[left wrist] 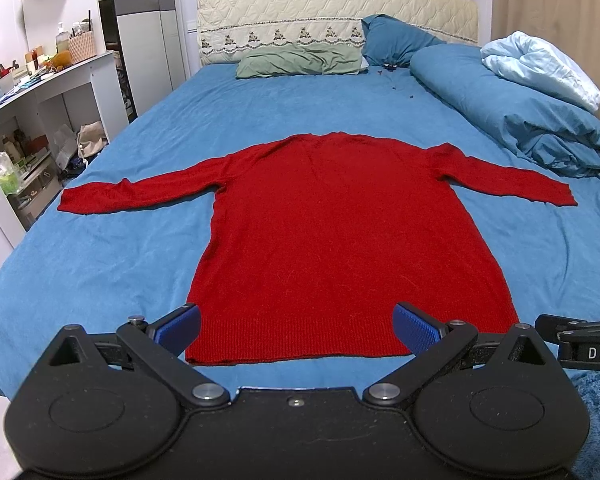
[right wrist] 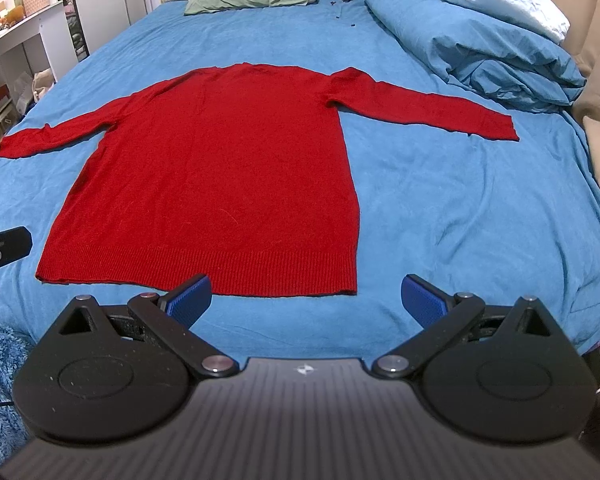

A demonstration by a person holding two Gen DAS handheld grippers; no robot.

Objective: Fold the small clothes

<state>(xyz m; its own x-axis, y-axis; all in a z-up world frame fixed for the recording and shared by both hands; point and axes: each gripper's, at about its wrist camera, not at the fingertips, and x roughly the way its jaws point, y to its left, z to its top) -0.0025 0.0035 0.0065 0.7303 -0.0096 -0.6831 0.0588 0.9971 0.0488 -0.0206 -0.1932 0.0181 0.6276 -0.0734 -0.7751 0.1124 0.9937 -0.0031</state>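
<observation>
A red long-sleeved sweater [left wrist: 340, 232] lies flat on the blue bed sheet [left wrist: 100, 264], both sleeves spread out to the sides, hem toward me. It also shows in the right wrist view [right wrist: 220, 184]. My left gripper [left wrist: 296, 328] is open and empty, hovering over the sweater's hem, its blue fingertips [left wrist: 180, 326] wide apart. My right gripper [right wrist: 306, 300] is open and empty, just in front of the hem's right corner. The right gripper's body shows at the right edge of the left wrist view [left wrist: 580, 344].
A rolled blue duvet [left wrist: 512, 108] with a pale blue quilt lies at the bed's right. A green pillow [left wrist: 300, 60] and a blue pillow sit at the headboard. White shelves [left wrist: 28, 128] full of items stand to the left. A fuzzy blue rug [right wrist: 0, 380] lies below.
</observation>
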